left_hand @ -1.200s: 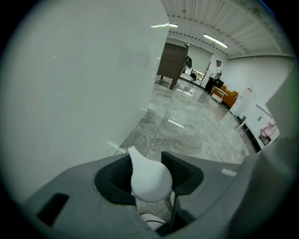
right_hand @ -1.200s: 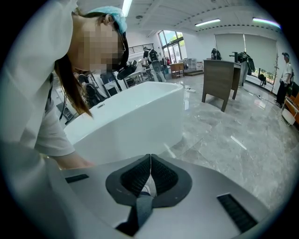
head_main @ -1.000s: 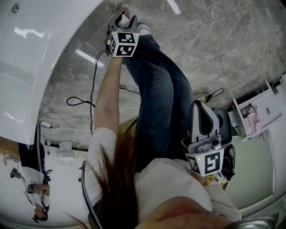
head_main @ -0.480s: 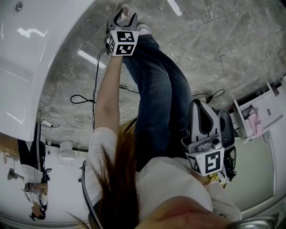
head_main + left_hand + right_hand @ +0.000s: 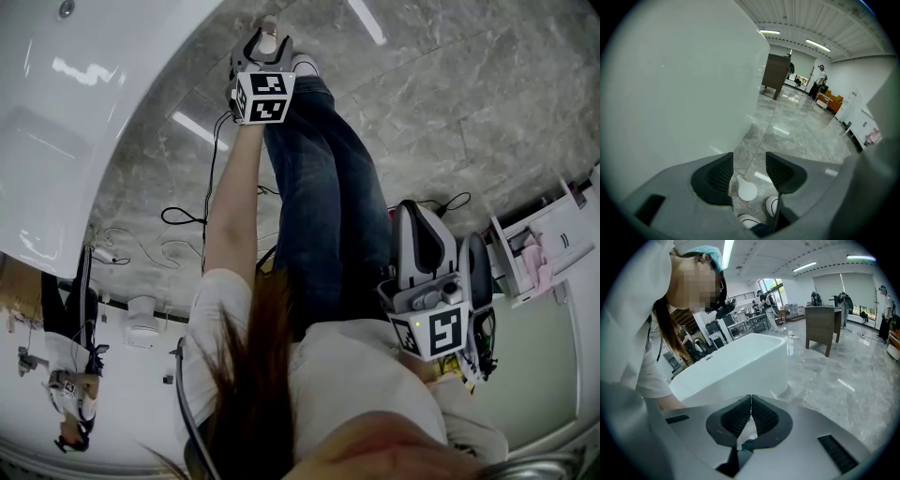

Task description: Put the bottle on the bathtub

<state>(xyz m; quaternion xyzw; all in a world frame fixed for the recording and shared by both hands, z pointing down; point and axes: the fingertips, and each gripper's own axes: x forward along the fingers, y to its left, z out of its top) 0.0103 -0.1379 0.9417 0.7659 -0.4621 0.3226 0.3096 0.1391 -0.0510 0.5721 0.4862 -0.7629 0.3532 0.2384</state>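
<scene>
The bottle point(image 5: 746, 191) is seen on the floor point(image 5: 801, 136), below the left gripper point(image 5: 749, 161), whose jaws have just been opening and press on nothing. The right gripper point(image 5: 751, 401) is closed and empty. The placing on the bathtub point(image 5: 670, 84) is judged not yet done.

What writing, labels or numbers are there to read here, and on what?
Nothing readable.
Left marker cube and right marker cube: black-and-white square patterns only, no letters.
Reddish mark on the far white cabinet: too small to read.
</scene>
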